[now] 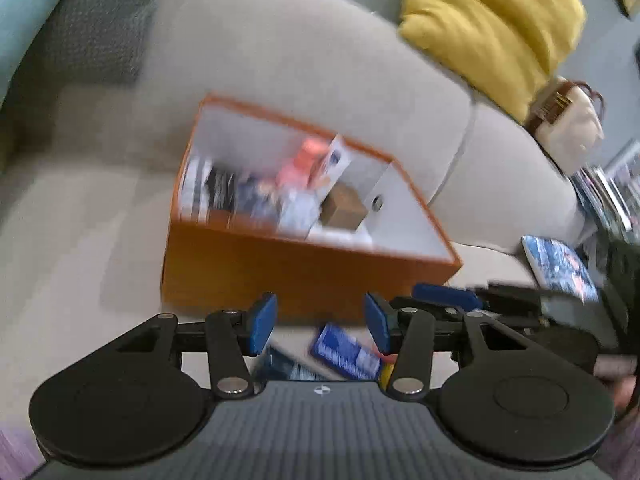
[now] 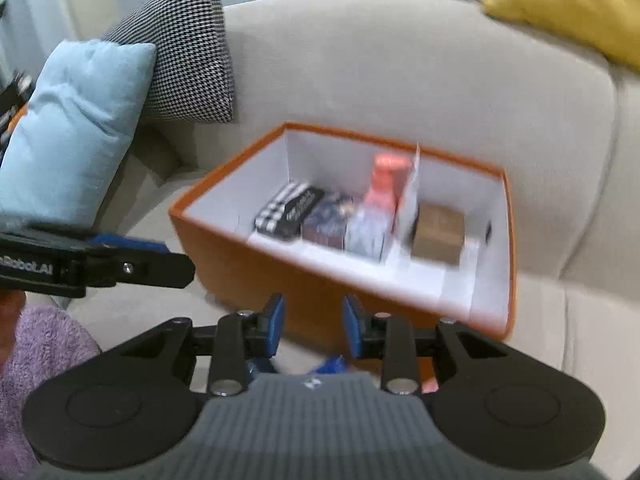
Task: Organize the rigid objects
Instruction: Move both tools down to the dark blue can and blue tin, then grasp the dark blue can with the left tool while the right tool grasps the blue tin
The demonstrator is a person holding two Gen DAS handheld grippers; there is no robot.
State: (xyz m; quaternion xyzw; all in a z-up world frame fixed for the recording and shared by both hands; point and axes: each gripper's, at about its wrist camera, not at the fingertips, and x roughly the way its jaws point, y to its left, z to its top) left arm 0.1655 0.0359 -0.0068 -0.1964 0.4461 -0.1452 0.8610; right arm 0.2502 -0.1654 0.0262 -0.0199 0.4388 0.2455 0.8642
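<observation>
An orange box (image 2: 320, 284) with white inner walls sits on a beige sofa. Behind its front wall stand a black-and-white checked box (image 2: 288, 210), a dark blue box (image 2: 326, 220) and a pink box (image 2: 384, 184). A brown box (image 2: 438, 234) sits beyond a white divider (image 2: 408, 196). My right gripper (image 2: 314, 326) hovers before the front wall, open and empty. My left gripper (image 1: 320, 328) is open too, with nothing between its pads, in front of the orange box (image 1: 304, 276). A blue packet (image 1: 344, 354) lies on the seat under it. A blue printed box (image 1: 560, 268) lies to the right.
A light blue cushion (image 2: 72, 132) and a houndstooth cushion (image 2: 188, 52) lean at the sofa's left end. A yellow cushion (image 1: 492, 20) and a cream handbag (image 1: 568, 128) rest on the right. The left gripper (image 2: 132, 264) crosses the right wrist view at left.
</observation>
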